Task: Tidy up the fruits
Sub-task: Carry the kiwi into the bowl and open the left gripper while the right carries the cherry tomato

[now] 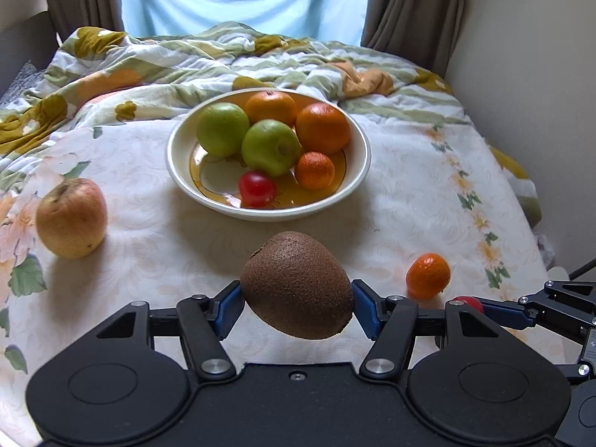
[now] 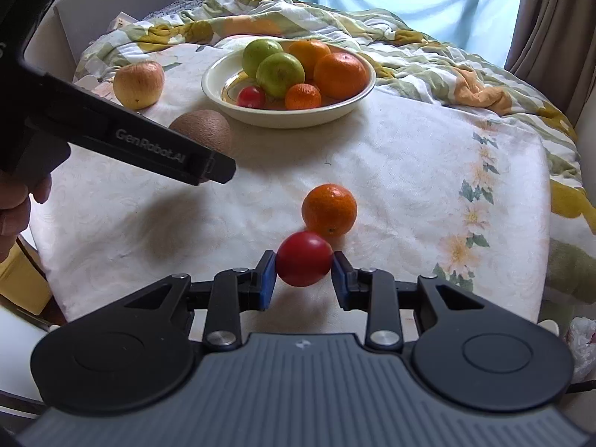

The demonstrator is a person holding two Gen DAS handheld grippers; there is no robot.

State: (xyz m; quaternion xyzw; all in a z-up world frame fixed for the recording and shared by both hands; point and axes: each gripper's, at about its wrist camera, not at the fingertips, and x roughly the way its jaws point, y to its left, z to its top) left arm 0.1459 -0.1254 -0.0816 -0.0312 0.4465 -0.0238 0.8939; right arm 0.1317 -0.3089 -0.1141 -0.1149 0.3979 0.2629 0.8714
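Observation:
My left gripper (image 1: 297, 303) is shut on a brown kiwi (image 1: 297, 285), held above the cloth in front of the cream bowl (image 1: 175, 156). The bowl (image 2: 212, 85) holds two green apples, oranges, a small mandarin and a red fruit. My right gripper (image 2: 304, 273) is shut on a small red fruit (image 2: 303, 259), low over the cloth. Just beyond it lies a loose mandarin (image 2: 329, 209), also seen as the mandarin (image 1: 427, 275) right of the kiwi. A yellow-red apple (image 1: 70, 218) rests on the cloth at the left.
The floral cloth (image 1: 409, 186) covers a round table; a crumpled quilt (image 1: 223, 52) lies behind the bowl. Curtains and a bright window stand at the back. A hand (image 2: 15, 208) grips the left tool at the picture's left edge.

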